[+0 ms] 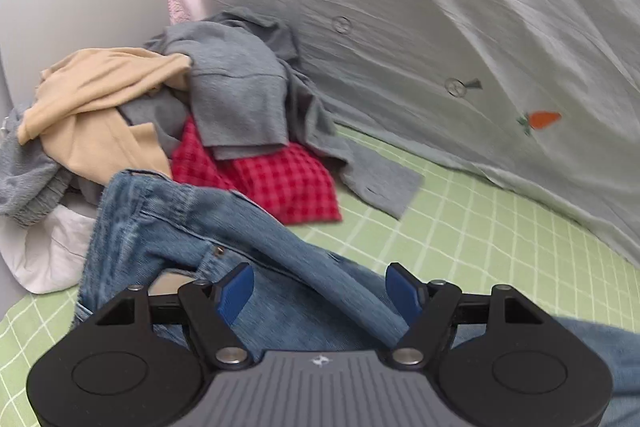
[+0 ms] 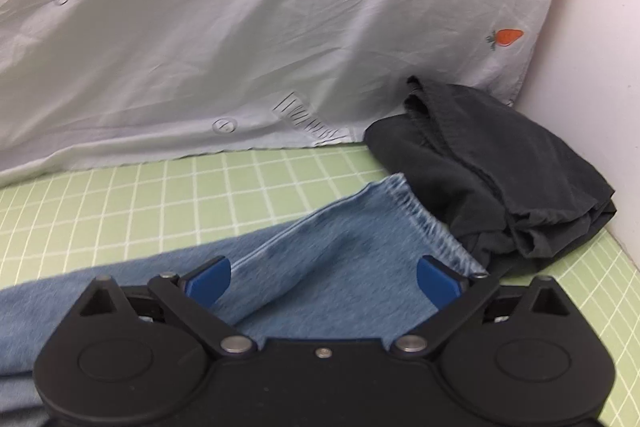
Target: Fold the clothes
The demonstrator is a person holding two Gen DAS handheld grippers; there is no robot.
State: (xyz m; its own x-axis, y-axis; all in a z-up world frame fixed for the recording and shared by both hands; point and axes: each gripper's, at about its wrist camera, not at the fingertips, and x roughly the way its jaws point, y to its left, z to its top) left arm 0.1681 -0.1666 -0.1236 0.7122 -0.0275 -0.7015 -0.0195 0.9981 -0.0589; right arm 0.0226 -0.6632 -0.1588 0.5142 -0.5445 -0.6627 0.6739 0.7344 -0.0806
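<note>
Left wrist: the left gripper stands wide open, holding nothing, above the jeans, whose waistband bunches beside the pile; a grab could snag the pile.

Right wrist: the right gripper gapes empty over the hem, which touches the black garment; a pull could drag it.

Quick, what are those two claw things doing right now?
Left gripper: open, jeans between the fingers, not pinched.
Right gripper: open over the jeans' hem.

I am reading no legible text here: the pale sheet is showing only blurred dark print, and the left hand-held gripper is bearing a small white emblem, wordless.
</note>
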